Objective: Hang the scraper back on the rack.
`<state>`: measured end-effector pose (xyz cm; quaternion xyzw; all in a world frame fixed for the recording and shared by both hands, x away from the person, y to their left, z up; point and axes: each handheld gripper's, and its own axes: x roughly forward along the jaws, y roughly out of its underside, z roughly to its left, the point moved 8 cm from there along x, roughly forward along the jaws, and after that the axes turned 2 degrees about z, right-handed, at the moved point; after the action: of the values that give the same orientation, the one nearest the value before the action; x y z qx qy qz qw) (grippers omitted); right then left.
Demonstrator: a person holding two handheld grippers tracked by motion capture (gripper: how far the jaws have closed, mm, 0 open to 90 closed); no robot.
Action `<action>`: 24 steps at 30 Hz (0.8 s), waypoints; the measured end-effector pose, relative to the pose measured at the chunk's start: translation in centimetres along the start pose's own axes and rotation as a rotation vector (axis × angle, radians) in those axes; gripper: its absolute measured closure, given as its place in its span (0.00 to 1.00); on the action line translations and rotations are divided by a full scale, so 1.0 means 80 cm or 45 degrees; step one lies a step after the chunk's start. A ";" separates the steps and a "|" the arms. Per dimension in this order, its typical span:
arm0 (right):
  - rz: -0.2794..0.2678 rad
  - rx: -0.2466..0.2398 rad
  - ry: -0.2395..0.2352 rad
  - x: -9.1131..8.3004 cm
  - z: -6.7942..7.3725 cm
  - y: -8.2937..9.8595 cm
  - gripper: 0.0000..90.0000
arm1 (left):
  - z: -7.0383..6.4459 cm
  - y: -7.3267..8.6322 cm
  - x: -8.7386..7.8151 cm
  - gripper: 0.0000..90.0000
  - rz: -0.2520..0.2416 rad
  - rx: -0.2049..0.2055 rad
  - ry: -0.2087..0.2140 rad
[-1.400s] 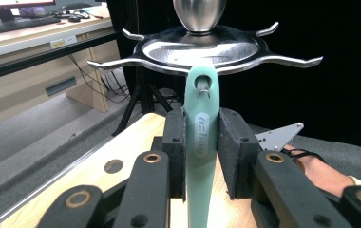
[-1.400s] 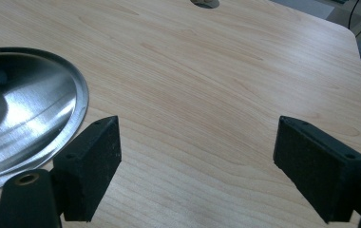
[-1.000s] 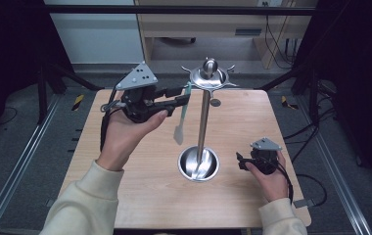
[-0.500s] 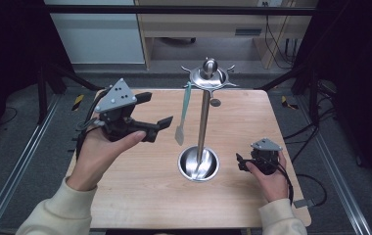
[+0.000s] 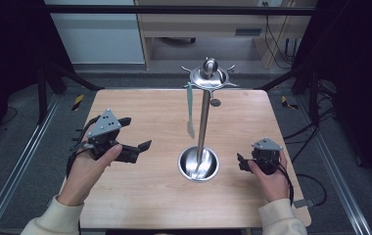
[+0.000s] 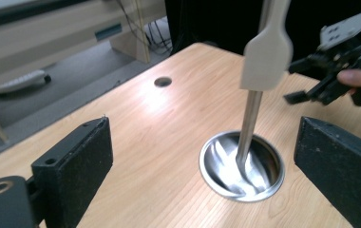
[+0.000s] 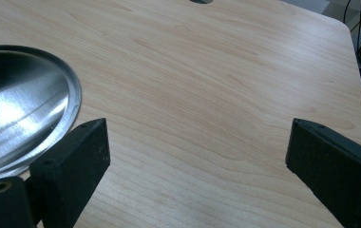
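Note:
A steel utensil stand (image 5: 203, 122) rises from a round dish base (image 5: 198, 164) at the table's middle, with a ring of hooks at the top (image 5: 208, 77). A pale spatula (image 5: 190, 110) hangs from a left hook, blade down, free of both grippers. My left gripper (image 5: 136, 133) is open and empty, held left of the stand and aimed at it. In the left gripper view its jaws stand wide apart (image 6: 202, 175), framing the base (image 6: 240, 164) and the spatula blade (image 6: 266, 57). My right gripper (image 5: 241, 164) rests open and empty just right of the base (image 7: 22, 109).
The wooden table (image 5: 140, 196) has a small round hole (image 5: 215, 102) behind the stand. Metal frame rails run along both sides of the table, and cables lie on the floor to the right. A wooden cabinet stands beyond the far edge.
My left gripper let go of the spatula by the hook and drew back left and down toward the near side. The spatula stays hanging. The right gripper has not moved.

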<state>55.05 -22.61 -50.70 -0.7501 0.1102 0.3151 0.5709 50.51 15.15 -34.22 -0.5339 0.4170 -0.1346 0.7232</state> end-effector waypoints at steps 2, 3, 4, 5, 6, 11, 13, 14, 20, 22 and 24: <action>0.003 0.002 0.006 -0.001 0.000 0.001 0.09 | 0.002 0.003 0.002 0.06 0.002 -0.007 -0.002; 0.003 0.001 0.007 -0.001 -0.001 0.001 0.09 | 0.005 0.009 0.005 0.06 0.010 -0.005 -0.012; 0.000 0.000 0.008 -0.001 -0.001 0.000 0.09 | 0.005 0.011 0.006 0.06 0.015 0.002 -0.015; -0.004 0.001 0.009 -0.001 -0.001 0.000 0.09 | 0.005 0.011 0.006 0.06 0.015 0.002 -0.015; -0.006 -0.002 0.010 -0.002 -0.001 0.000 0.09 | 0.006 0.012 0.007 0.06 0.018 0.007 -0.018; 0.000 -0.020 0.026 -0.001 -0.002 0.000 0.09 | 0.010 0.021 0.010 0.06 0.021 0.021 -0.040; -0.005 -0.029 0.032 -0.002 -0.003 0.000 0.10 | 0.011 0.024 0.011 0.06 0.024 0.021 -0.045; -0.008 -0.027 0.032 -0.002 -0.003 0.000 0.10 | 0.013 0.028 0.013 0.06 0.032 0.026 -0.050; -0.006 -0.047 0.037 -0.002 -0.003 0.000 0.10 | 0.026 0.052 0.024 0.06 0.067 0.022 -0.086; -0.004 -0.047 0.037 -0.001 -0.003 0.001 0.10 | 0.031 0.063 0.027 0.06 0.083 0.006 -0.094; -0.005 -0.045 0.037 -0.001 -0.003 0.000 0.10 | 0.032 0.066 0.029 0.06 0.085 -0.003 -0.094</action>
<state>55.02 -22.85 -50.63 -0.7649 0.1114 0.3050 0.5563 52.52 17.45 -39.72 -0.5252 0.4077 -0.0902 0.7415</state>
